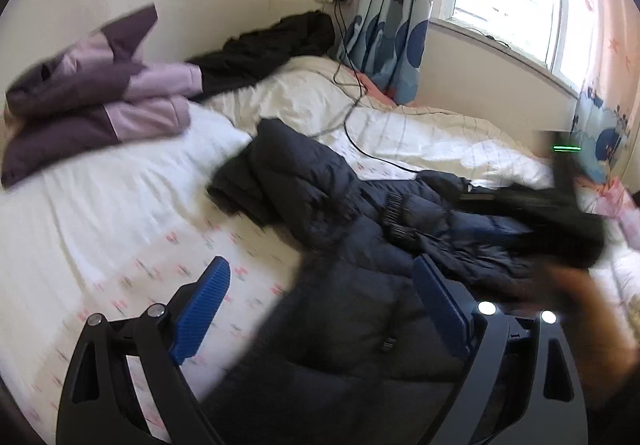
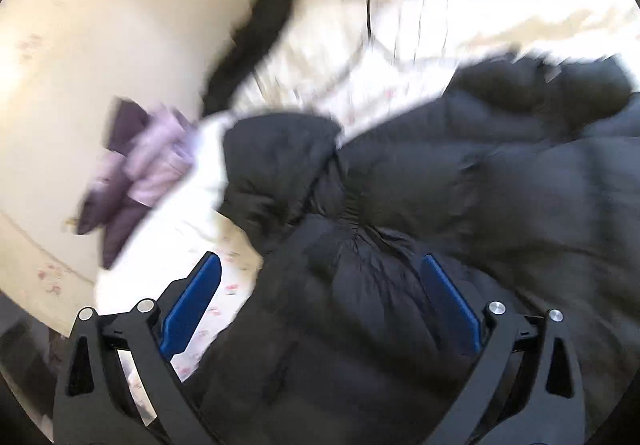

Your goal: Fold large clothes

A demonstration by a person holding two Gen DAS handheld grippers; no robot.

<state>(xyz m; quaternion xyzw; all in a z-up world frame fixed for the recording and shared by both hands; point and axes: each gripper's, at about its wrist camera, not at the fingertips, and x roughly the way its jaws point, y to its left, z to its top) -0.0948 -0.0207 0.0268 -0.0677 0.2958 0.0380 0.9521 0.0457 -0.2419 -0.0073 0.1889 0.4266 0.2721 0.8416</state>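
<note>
On the bed (image 1: 100,205): dark puffer coat (image 1: 340,213) lying crumpled. Left gripper (image 1: 320,285) and right gripper (image 2: 320,277) both jaws spread, gripping nothing. Purple jacket (image 1: 92,97) folded well apart.

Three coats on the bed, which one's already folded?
The purple coat, two-tone lilac and dark purple, stacked in a compact bundle by the wall. The navy puffer coat sprawls unfolded beneath the tongs; the black coat lies crumpled near the curtain.
</note>
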